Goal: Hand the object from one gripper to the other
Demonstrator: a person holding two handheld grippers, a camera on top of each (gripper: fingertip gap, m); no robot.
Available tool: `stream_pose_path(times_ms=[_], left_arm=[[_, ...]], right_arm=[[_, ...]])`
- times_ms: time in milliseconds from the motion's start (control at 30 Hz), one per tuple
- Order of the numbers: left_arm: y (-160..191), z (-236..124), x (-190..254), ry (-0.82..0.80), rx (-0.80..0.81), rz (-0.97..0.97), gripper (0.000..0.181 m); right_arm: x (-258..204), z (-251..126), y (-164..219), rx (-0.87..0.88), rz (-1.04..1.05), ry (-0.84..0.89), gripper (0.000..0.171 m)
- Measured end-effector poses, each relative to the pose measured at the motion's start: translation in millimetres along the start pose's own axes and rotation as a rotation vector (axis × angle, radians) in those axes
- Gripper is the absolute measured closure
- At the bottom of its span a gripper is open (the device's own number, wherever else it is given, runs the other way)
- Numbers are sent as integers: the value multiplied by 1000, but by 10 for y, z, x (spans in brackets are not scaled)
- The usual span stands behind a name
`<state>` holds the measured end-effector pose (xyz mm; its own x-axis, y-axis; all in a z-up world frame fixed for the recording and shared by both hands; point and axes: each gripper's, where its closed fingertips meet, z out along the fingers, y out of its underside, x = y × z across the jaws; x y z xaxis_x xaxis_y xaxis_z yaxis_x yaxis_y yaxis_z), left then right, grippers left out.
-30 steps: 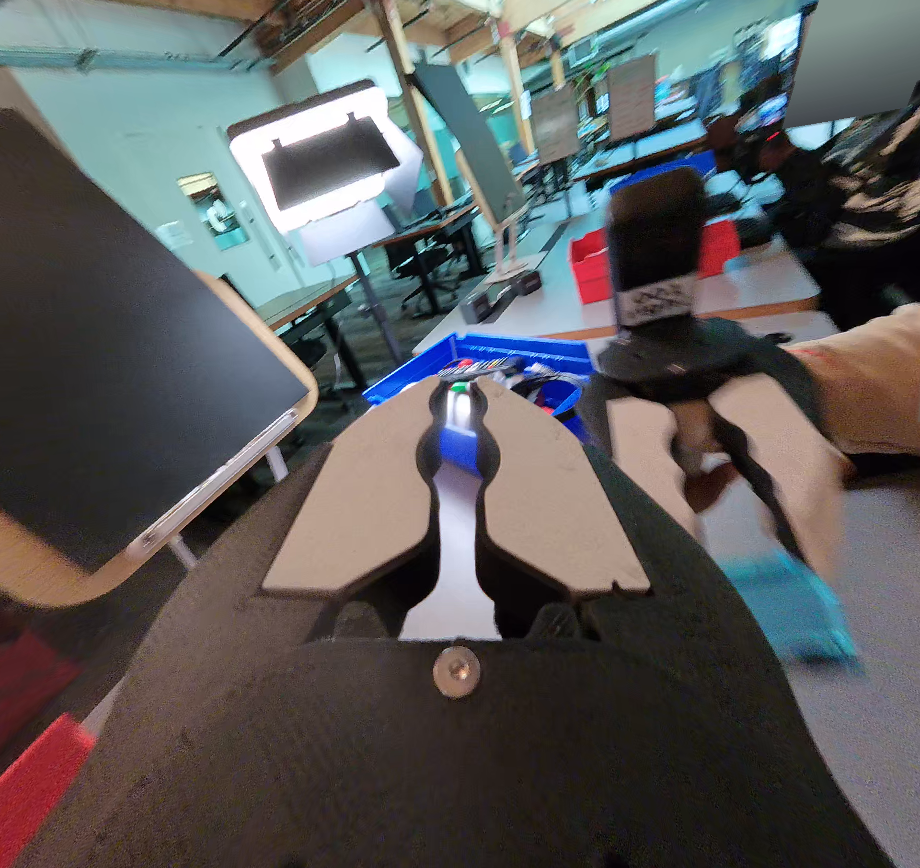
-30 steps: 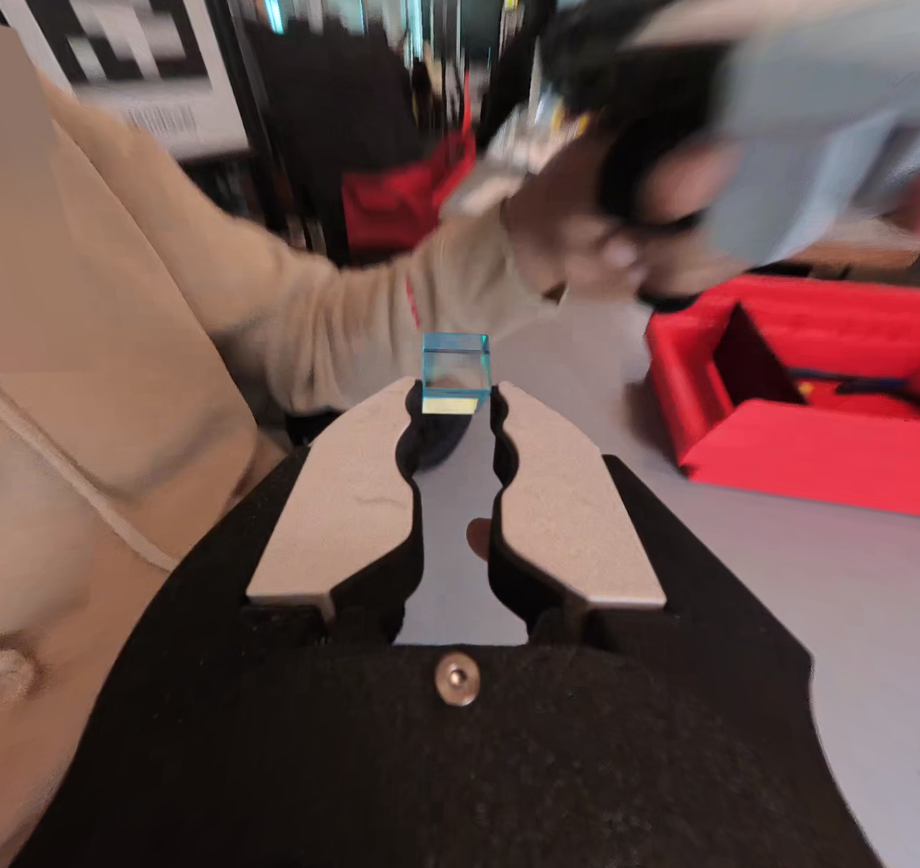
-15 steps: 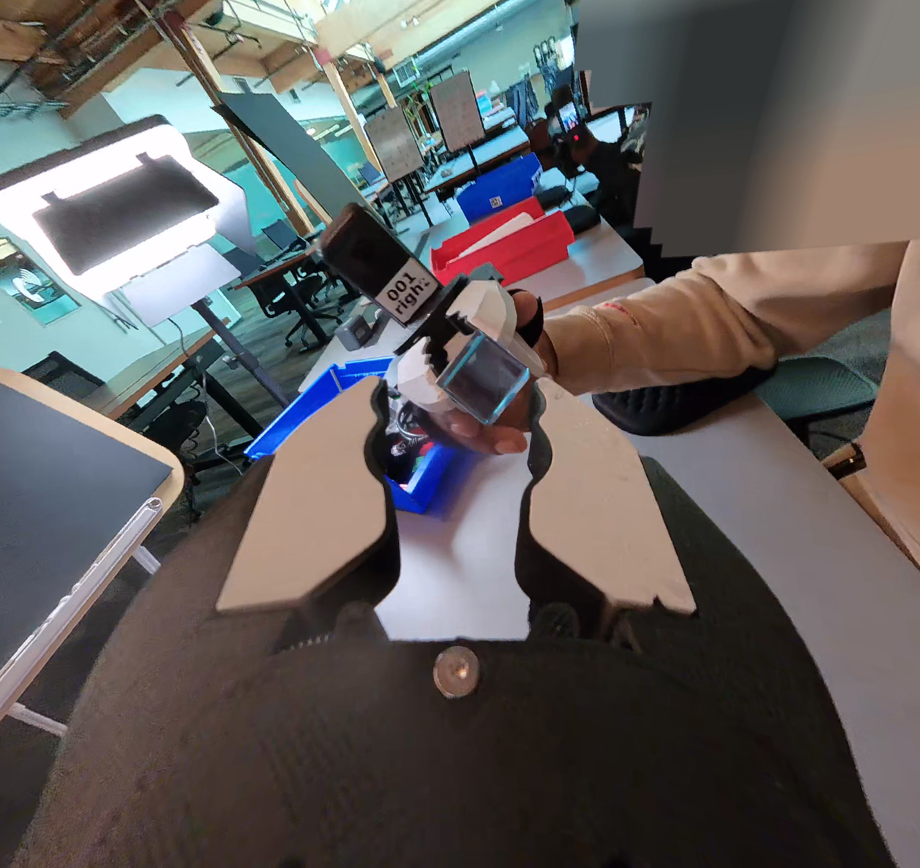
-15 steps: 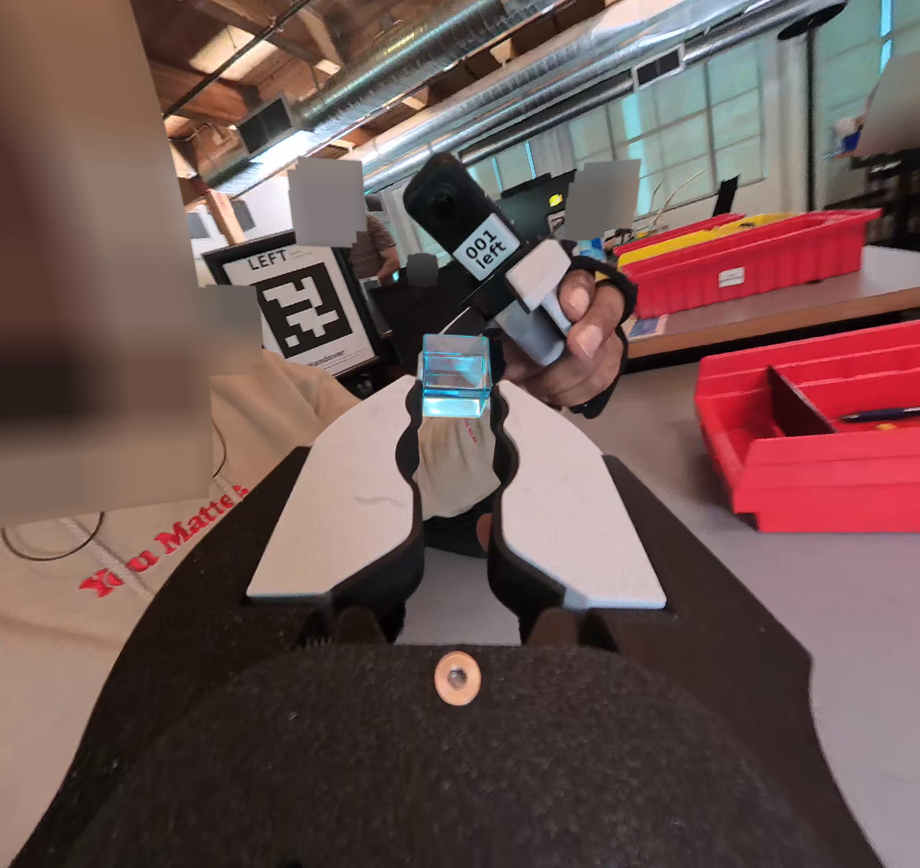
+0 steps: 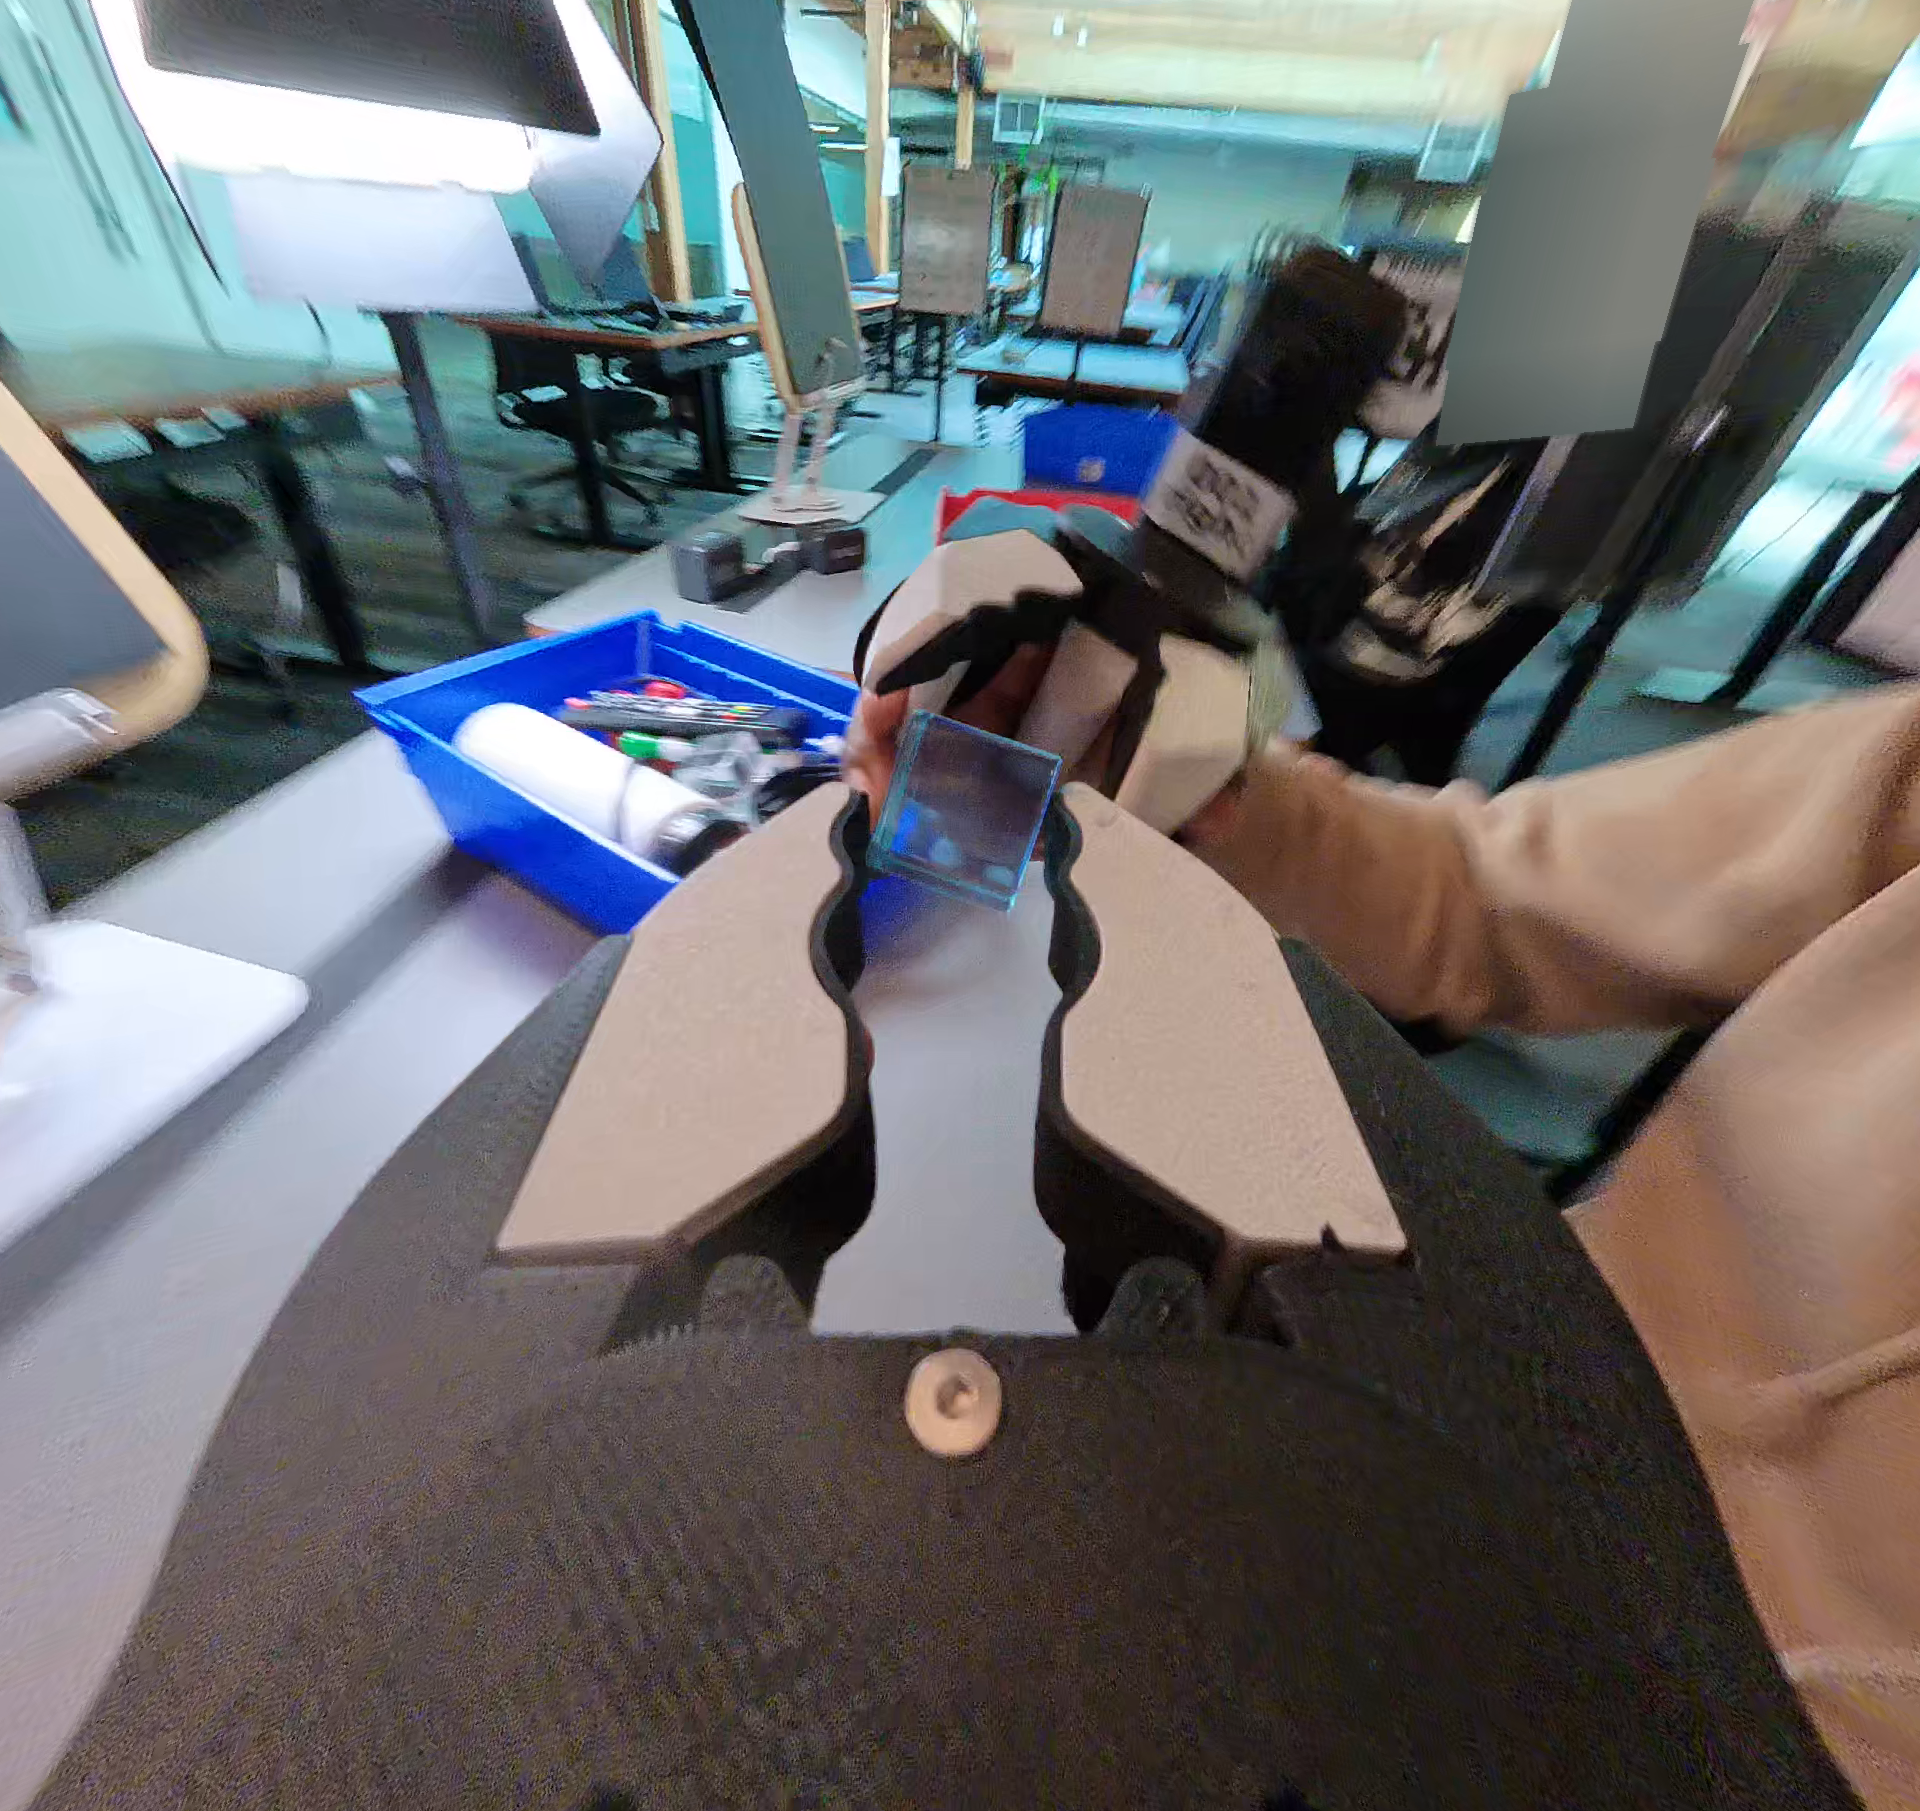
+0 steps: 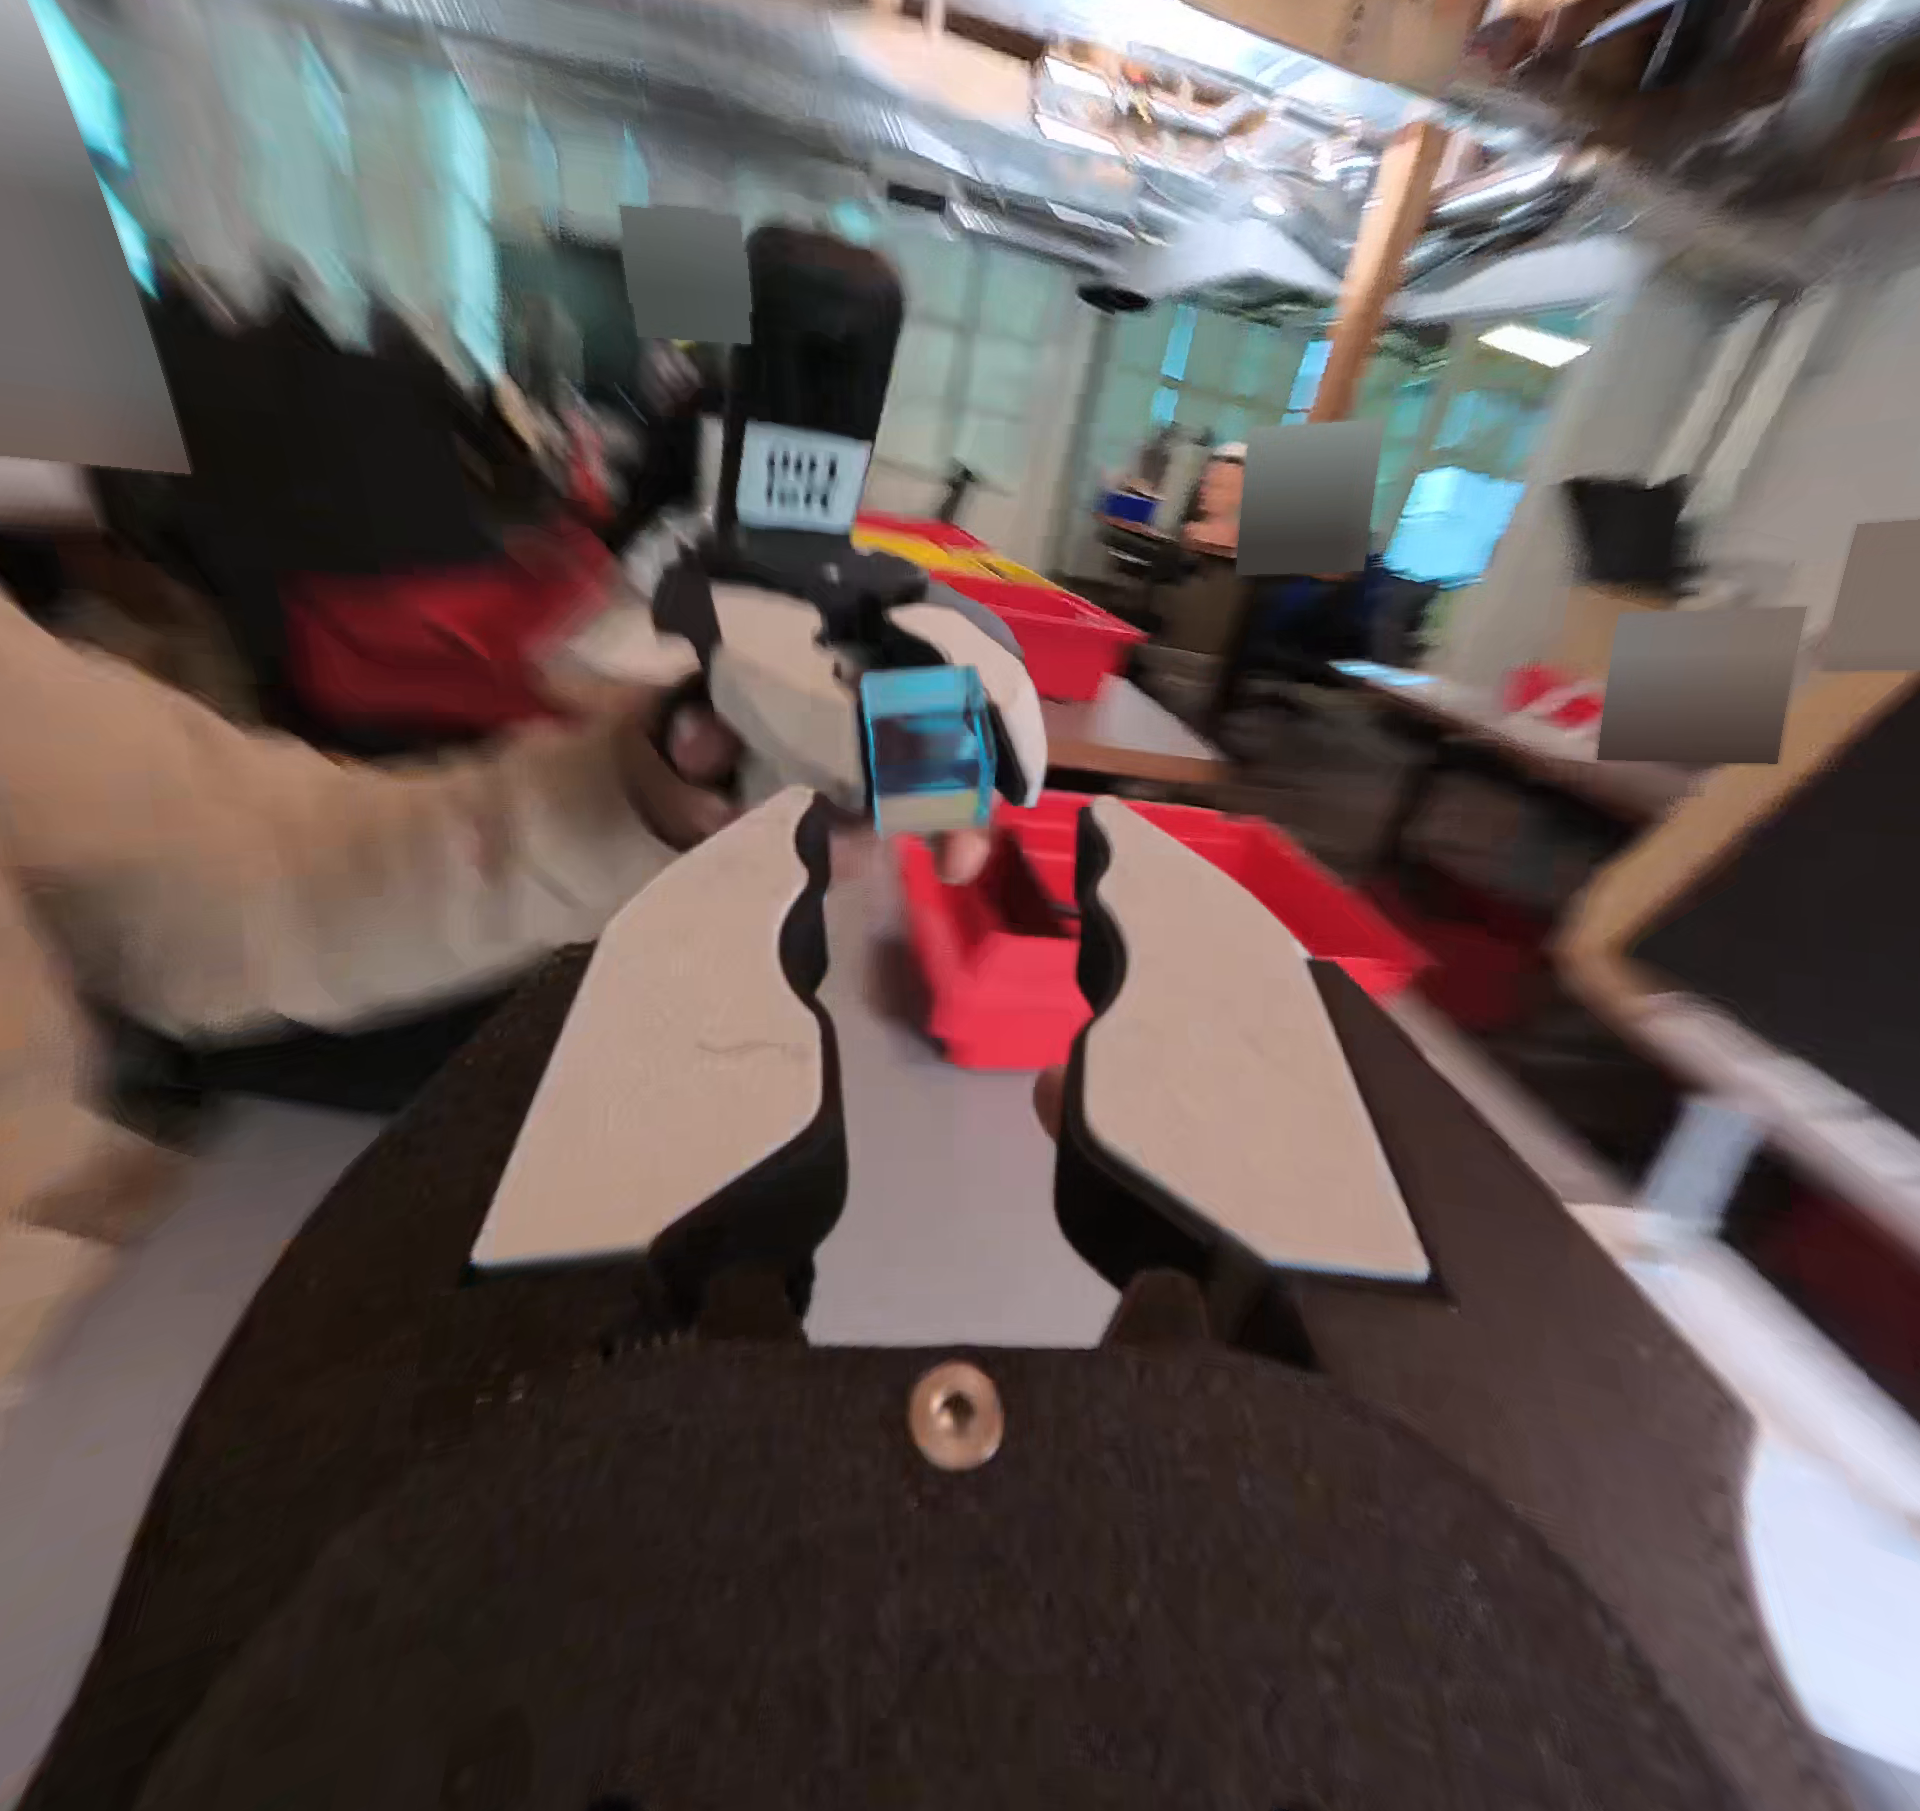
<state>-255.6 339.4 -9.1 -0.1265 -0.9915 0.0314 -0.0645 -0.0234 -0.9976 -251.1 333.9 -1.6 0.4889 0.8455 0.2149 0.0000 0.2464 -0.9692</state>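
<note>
Completing the handover is the step in hand: the small clear cube of teal-tinted acrylic [image 5: 961,805] is sitting clamped between the fingertips of the left hand-held gripper [image 5: 951,811], raised above the grey bench [image 5: 260,888], one corner tipped downward. The right hand-held gripper [image 6: 945,821] is standing with its fingers spread, nothing between them; from its own camera the cube is showing beyond its tips, seated in the left hand-held gripper and apart from both right fingers. A blue plastic bin [image 5: 520,805] of markers and a white bottle is lying beyond the left hand-held gripper and to its left; a red plastic tray [image 6: 997,982] is lying on the bench below it in the right wrist view.

Half a second ago the roles were reversed: the right hand-held gripper was pinching the cube and the left one was gaping wide in front of it. Since then the left has closed on the cube and the right has let go.

Judging from this, the next move is calling for the right hand-held gripper to back straight away without brushing the cube, while the left keeps a firm squeeze, since smooth acrylic held at the very tips could slip or twist
</note>
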Motion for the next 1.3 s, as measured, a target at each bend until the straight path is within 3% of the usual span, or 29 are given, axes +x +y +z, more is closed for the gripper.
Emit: stream_pose_path(times_ms=[133,200,267,300,433,633,767,900,1000,1100,1200,1300], left_arm=[[44,140,8,113,43,-355,149],[61,212,90,186,53,-459,150],[64,249,159,230,54,-498,151],[44,247,180,241,64,-487,153],[-129,111,218,203,149,-234,141],[0,40,425,116,21,298,133],[305,78,624,200,-132,461,131],[582,87,855,330,-263,516,134],[692,88,898,346,-331,551,148],[491,119,737,221,-256,573,149],[121,68,370,17,-100,441,150],[-121,-13,95,-49,52,150,150]], right_arm=[[108,26,132,-179,-668,270,118],[66,79,150,-198,-823,311,120],[55,78,133,-207,-903,345,141],[39,67,120,-205,-898,329,141],[-51,-23,-81,-70,-442,144,142],[-397,-161,-8,-104,364,-406,142],[-824,-245,236,-236,522,-730,143],[-1109,-219,417,-329,541,-867,143],[-1121,-179,442,-329,569,-871,143],[-950,-124,289,-219,615,-808,143],[-454,14,55,-31,567,-498,137],[-107,-53,-118,84,282,-192,134]])
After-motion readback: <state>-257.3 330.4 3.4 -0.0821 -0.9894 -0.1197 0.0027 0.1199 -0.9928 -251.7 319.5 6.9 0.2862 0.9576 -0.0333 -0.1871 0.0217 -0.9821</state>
